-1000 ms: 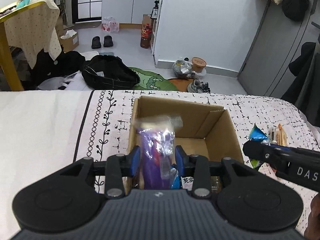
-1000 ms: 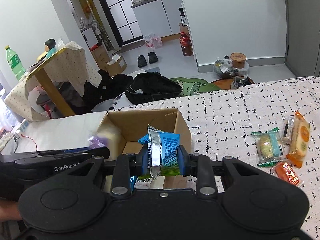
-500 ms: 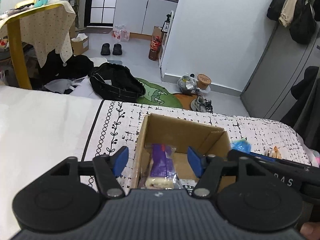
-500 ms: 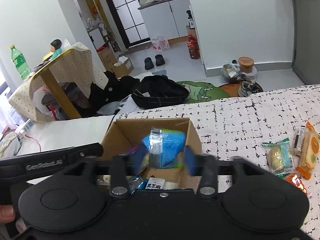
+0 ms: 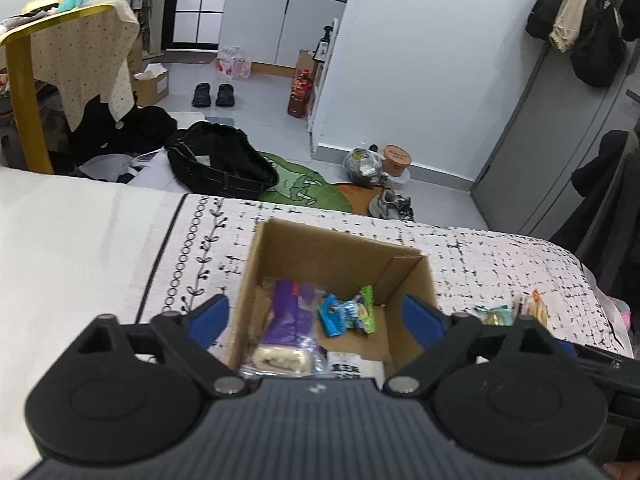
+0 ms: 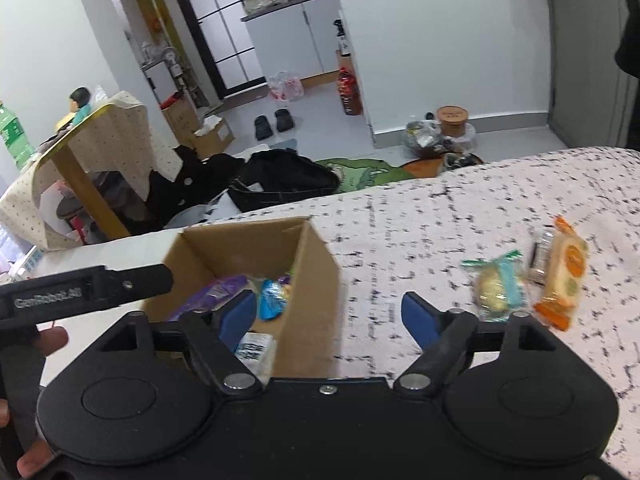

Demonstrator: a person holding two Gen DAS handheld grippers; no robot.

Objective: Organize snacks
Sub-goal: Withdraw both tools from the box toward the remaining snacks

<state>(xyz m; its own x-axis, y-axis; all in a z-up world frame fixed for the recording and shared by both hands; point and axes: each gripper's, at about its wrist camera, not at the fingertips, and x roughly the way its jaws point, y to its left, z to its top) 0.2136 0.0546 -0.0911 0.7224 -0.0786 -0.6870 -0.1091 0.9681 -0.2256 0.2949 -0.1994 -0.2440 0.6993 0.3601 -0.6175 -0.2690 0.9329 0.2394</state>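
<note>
Box held purple pack and blue pack; both jaws wide, empty; three snacks remained on bed.

open cardboard box holding purple snack and blue snack, two wrapped snacks beside it

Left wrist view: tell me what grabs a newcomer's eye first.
The open cardboard box on the patterned bedspread, holding a purple snack pack and a blue-green packet. The left gripper hangs above it, jaws wide apart and empty.
</note>
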